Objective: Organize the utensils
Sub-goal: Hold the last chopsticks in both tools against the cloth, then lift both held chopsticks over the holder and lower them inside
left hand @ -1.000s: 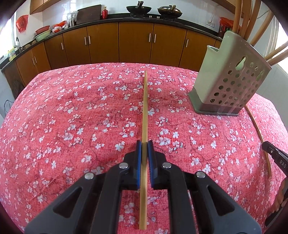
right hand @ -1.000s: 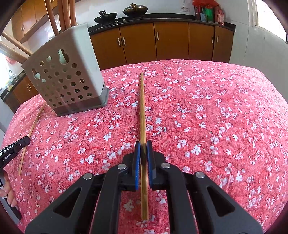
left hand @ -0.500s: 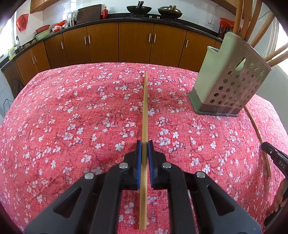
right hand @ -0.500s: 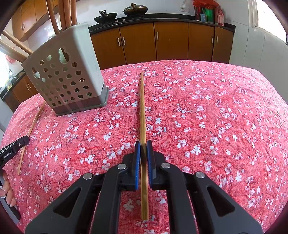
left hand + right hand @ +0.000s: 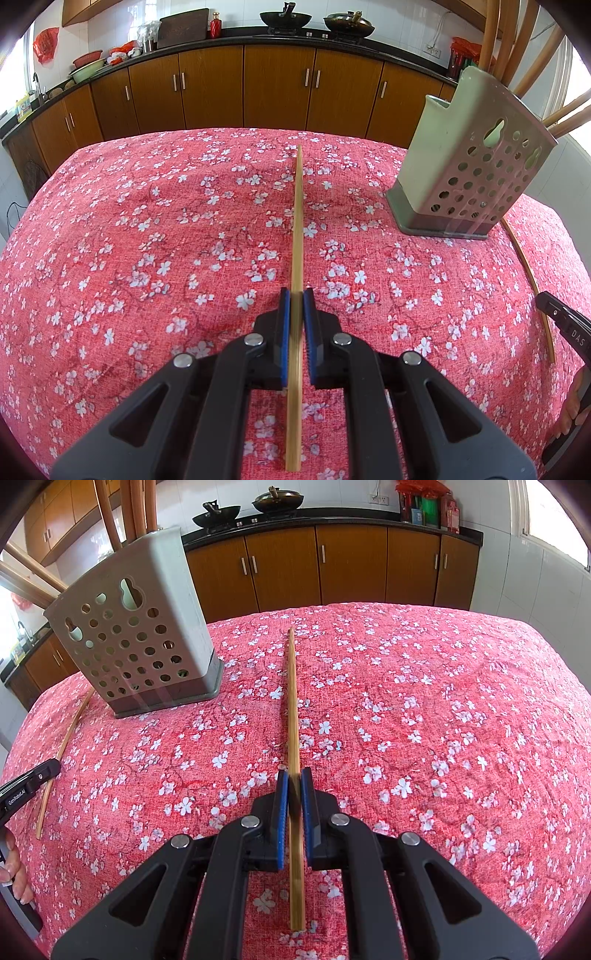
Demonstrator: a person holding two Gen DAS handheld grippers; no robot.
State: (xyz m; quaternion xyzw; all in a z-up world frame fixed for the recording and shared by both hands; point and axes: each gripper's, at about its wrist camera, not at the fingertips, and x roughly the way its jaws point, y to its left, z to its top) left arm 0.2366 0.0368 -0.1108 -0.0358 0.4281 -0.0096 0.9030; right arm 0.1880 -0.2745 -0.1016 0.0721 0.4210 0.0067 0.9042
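Observation:
My left gripper point(image 5: 296, 295) is shut on a bamboo chopstick point(image 5: 297, 221) that points forward along the fingers, above the red floral tablecloth point(image 5: 147, 258). My right gripper point(image 5: 294, 775) is shut on another bamboo chopstick point(image 5: 292, 701) the same way. A grey perforated utensil holder point(image 5: 469, 177) with several wooden utensils in it stands to the right of the left gripper, and it shows to the left in the right wrist view point(image 5: 136, 642). A third chopstick point(image 5: 532, 280) lies on the cloth between the two grippers, also seen in the right wrist view point(image 5: 62, 746).
Brown kitchen cabinets point(image 5: 277, 88) with a dark counter, woks point(image 5: 284, 16) and bowls run along the far wall. The table's far edge drops off in front of them. The other gripper's tip shows at each frame's side edge point(image 5: 565, 325) point(image 5: 29, 786).
Both grippers hold their chopsticks as before. The left wrist view has shifted only very slightly; nothing else moved.

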